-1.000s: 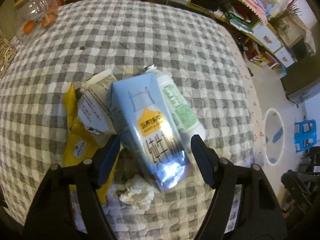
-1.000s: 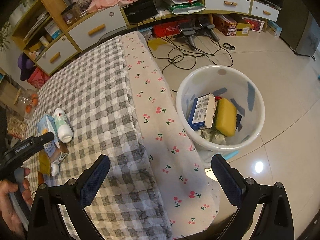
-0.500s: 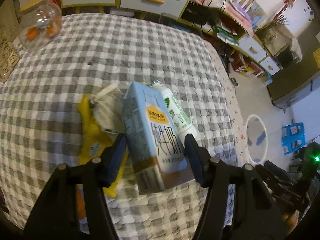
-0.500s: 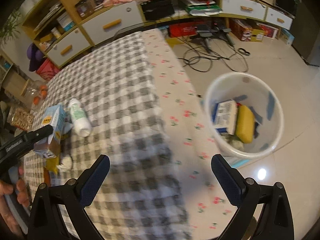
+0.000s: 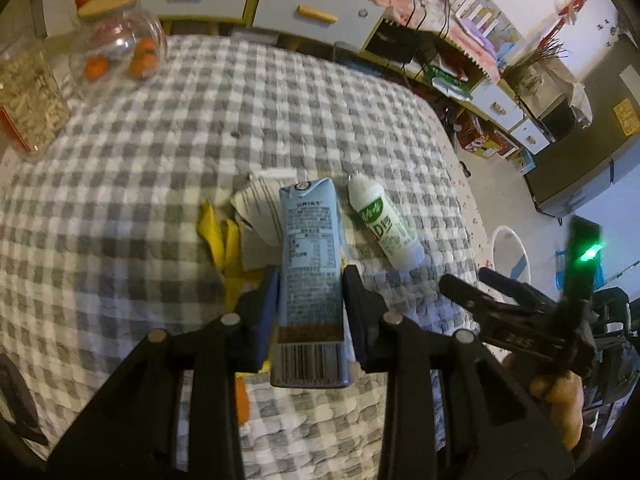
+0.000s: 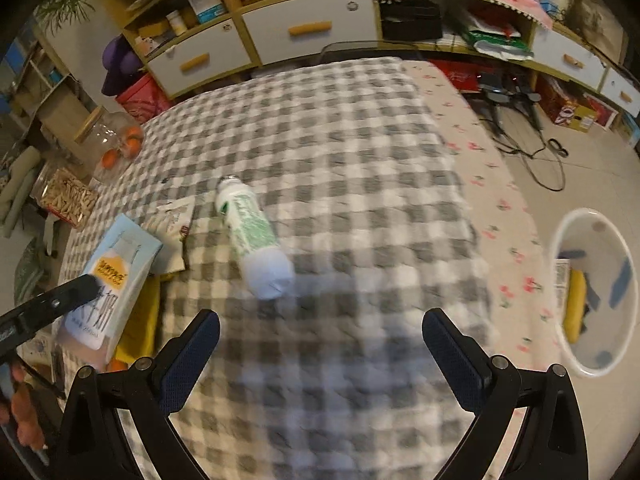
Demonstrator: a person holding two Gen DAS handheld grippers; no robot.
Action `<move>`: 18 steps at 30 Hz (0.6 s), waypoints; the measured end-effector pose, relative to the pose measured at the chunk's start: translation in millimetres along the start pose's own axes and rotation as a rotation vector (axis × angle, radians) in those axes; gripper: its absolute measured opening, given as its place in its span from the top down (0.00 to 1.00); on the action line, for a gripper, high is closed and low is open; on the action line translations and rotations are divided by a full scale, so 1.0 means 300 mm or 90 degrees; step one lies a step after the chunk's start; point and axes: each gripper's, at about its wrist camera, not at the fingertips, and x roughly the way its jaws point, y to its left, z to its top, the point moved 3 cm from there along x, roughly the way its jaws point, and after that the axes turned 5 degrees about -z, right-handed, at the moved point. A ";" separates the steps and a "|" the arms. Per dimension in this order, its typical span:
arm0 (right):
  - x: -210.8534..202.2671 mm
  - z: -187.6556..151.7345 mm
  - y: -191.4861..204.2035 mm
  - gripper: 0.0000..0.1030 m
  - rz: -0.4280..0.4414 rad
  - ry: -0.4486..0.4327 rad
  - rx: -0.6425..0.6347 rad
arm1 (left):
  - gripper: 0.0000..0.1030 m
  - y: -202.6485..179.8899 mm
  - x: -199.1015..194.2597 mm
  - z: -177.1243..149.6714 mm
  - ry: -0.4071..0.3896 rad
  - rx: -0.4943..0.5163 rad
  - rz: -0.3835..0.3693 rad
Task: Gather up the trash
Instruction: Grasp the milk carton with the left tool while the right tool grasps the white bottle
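A light-blue milk carton point(image 5: 310, 264) sits between the pads of my left gripper point(image 5: 311, 276). Its jaws are closing, and both pads press on the carton's sides. The carton point(image 6: 116, 276) hangs tilted just above the checked tablecloth point(image 5: 200, 140). A white-and-green bottle point(image 6: 252, 236) lies on its side to the carton's right, also visible in the left wrist view point(image 5: 386, 228). My right gripper point(image 6: 320, 320) hovers open over the cloth just short of the bottle, with nothing in it. Crumpled printed paper point(image 5: 260, 204) and a yellow wrapper point(image 5: 224, 240) lie under and left of the carton.
A white bin point(image 6: 624, 280) holding trash stands on the floor beyond the table's right edge. A glass jar of oranges point(image 5: 120, 48) and a container of seeds point(image 5: 28, 92) stand at the far left. Drawers, shelves and floor cables lie behind.
The left jaws have closed on the carton and lifted it off the trash pile. The right gripper has swung left from above the bin to over the table, near the bottle.
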 end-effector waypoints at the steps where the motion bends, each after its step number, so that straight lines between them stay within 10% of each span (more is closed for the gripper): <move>1: 0.016 0.006 0.011 0.01 0.009 0.002 0.002 | 0.67 0.005 -0.011 0.003 -0.005 0.000 -0.002; 14: 0.153 0.039 0.107 0.32 0.077 0.021 -0.001 | 0.67 0.059 -0.036 0.014 -0.019 -0.023 -0.014; 18: 0.164 0.036 0.121 0.63 0.085 0.025 -0.008 | 0.67 0.060 -0.035 0.016 -0.020 -0.023 -0.014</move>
